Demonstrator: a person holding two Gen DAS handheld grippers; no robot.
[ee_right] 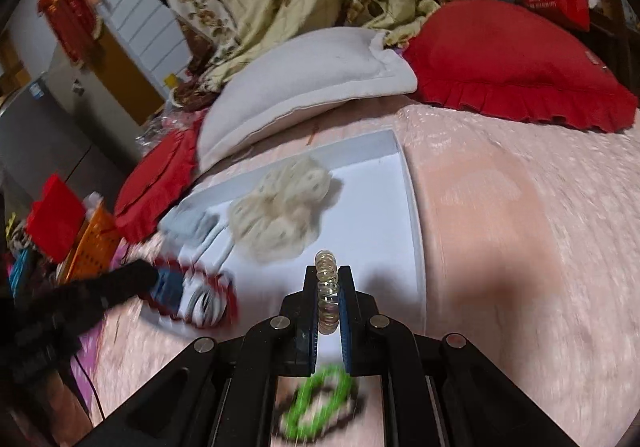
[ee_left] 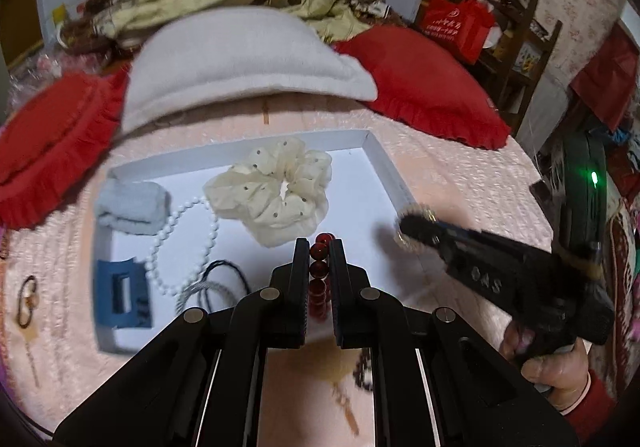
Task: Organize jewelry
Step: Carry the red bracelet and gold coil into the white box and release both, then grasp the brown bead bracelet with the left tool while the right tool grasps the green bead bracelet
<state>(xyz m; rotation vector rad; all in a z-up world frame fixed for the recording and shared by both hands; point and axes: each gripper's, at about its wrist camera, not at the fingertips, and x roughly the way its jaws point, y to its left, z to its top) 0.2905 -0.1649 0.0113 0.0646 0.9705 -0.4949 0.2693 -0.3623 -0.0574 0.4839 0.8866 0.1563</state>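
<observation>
My left gripper (ee_left: 319,247) is shut on a dark red bead bracelet (ee_left: 319,271), held over the near part of a shallow white tray (ee_left: 384,163) on the pink bedspread. The tray holds a cream scrunchie (ee_left: 276,189), a white pearl strand (ee_left: 180,243), a pale blue cloth (ee_left: 132,207), a blue clip (ee_left: 124,295) and a dark cord (ee_left: 218,283). My right gripper (ee_right: 327,271) is shut on a clear spiral hair tie (ee_right: 327,295), above the tray's near right side (ee_right: 416,231). It shows from the side in the left wrist view (ee_left: 412,225).
A green bead bracelet (ee_right: 320,399) lies on the bedspread below the right gripper. A small brown ring piece (ee_left: 27,299) lies left of the tray. A grey-white pillow (ee_left: 240,63) and red cushions (ee_left: 420,83) sit behind the tray. Clutter stands at the bed's left edge (ee_right: 84,243).
</observation>
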